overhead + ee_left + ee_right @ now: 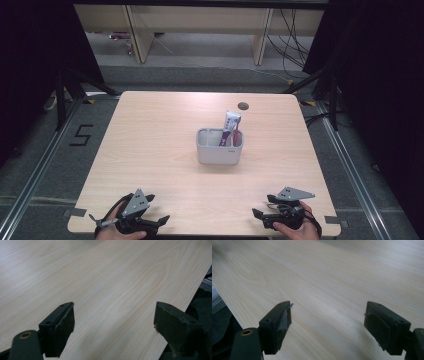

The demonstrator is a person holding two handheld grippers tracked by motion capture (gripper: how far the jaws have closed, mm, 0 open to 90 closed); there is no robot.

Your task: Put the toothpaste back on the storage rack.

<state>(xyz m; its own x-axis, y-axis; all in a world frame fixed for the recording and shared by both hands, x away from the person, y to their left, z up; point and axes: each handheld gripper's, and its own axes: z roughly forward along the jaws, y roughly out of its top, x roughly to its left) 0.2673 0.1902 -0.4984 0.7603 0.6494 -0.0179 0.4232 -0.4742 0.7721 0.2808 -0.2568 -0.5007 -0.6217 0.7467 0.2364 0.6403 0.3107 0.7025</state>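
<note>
A grey two-compartment caddy point(218, 152) stands at the table's middle, with a white and purple toothpaste tube point(230, 125) upright in its right compartment. My left gripper point(159, 222) rests at the near left edge, held by a hand, open with nothing between its jaws. In the left gripper view its black fingers point(58, 327) spread wide over bare wood. My right gripper point(259, 217) sits at the near right edge, also open and empty. The right gripper view has its fingers point(277, 325) far apart above the tabletop.
The light wooden table point(150, 150) has a small round cable hole point(243, 106) at the back. Dark floor, rails and cables surround it, and wooden shelving stands beyond. The near table edge runs close to both grippers.
</note>
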